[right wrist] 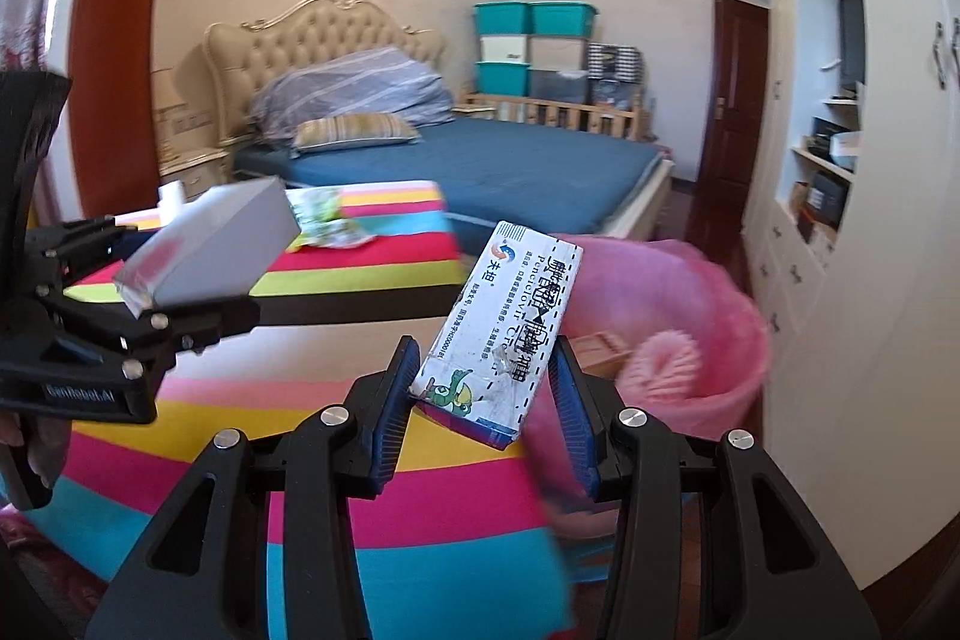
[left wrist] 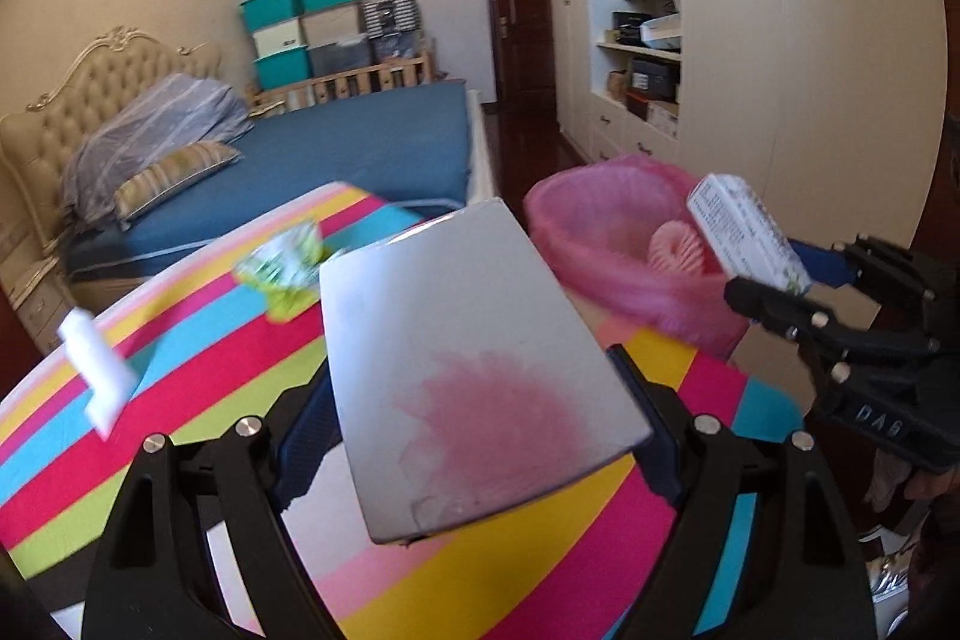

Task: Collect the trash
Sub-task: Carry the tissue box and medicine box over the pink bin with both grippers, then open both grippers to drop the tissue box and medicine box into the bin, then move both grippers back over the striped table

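The left gripper [left wrist: 480, 436] is clamping a flat silver-grey box [left wrist: 474, 376] across its width, jaws standing wide with the pads pressing its two long edges, and is holding it above the striped tabletop [left wrist: 180, 358] just short of the pink-lined trash bin [left wrist: 600, 226]. The right gripper [right wrist: 483, 388] is pinching a small printed medicine carton [right wrist: 510, 316] by its lower end, jaws nearly closed on it, the carton tilting up toward the bin [right wrist: 720, 340]. Both boxes are looking like thin cardboard: light, fairly stiff along the edges, yet easy to dent on the broad faces, and the silver one is looking glossy, so probably slippery. Gripping edge to edge, as both pairs of pads are doing, seems the safest hold. A crumpled green wrapper [left wrist: 282, 268] and a small white tube [left wrist: 99, 370] are lying on the tabletop; the wrapper is likely soft and crinkly, best pinched at a bunched fold, the tube across its body.
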Action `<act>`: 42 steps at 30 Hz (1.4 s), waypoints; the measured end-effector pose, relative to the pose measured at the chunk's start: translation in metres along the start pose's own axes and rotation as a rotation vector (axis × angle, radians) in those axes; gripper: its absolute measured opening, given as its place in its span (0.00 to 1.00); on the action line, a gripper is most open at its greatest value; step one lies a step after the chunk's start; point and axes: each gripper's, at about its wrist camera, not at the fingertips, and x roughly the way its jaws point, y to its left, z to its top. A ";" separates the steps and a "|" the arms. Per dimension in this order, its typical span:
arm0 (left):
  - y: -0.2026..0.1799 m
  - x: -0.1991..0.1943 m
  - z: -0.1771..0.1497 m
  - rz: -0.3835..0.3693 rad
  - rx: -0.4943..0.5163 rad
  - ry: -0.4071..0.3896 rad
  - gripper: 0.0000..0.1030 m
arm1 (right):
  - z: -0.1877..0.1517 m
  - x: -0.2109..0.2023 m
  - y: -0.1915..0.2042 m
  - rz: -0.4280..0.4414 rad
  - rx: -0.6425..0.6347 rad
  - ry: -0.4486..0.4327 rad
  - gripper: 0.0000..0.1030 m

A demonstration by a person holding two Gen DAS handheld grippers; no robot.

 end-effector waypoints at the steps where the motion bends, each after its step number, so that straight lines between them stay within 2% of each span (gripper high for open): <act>1: -0.004 0.007 0.009 -0.019 -0.001 -0.003 0.79 | 0.001 0.003 -0.009 -0.017 0.001 -0.001 0.42; 6: -0.023 0.043 0.049 -0.110 -0.019 -0.008 0.79 | 0.005 0.020 -0.039 -0.070 0.021 0.005 0.42; 11: -0.043 0.080 0.085 -0.153 -0.020 -0.003 0.79 | 0.004 0.036 -0.074 -0.098 0.078 0.014 0.42; 16: -0.060 0.108 0.105 -0.192 -0.027 0.006 0.80 | 0.002 0.051 -0.095 -0.106 0.114 0.025 0.43; 17: -0.062 0.112 0.109 -0.202 -0.034 0.010 0.81 | 0.002 0.053 -0.097 -0.102 0.113 0.017 0.45; 19: -0.065 0.120 0.115 -0.217 -0.051 0.018 0.83 | -0.001 0.057 -0.098 -0.104 0.108 0.011 0.63; 21: -0.065 0.121 0.118 -0.211 -0.066 0.011 0.89 | -0.004 0.059 -0.099 -0.115 0.106 0.013 0.72; 25: -0.050 0.109 0.115 -0.176 -0.076 -0.022 0.94 | -0.010 0.049 -0.097 -0.129 0.105 0.002 0.73; 30: -0.012 0.081 0.085 -0.102 -0.091 -0.035 0.95 | -0.011 0.032 -0.090 -0.120 0.125 -0.021 0.73; 37: 0.055 0.041 0.018 0.109 -0.080 0.000 0.95 | 0.007 0.026 -0.043 -0.052 0.053 -0.030 0.73; 42: 0.099 0.011 -0.023 0.262 -0.052 -0.004 0.95 | 0.020 0.040 0.010 0.014 -0.021 -0.014 0.78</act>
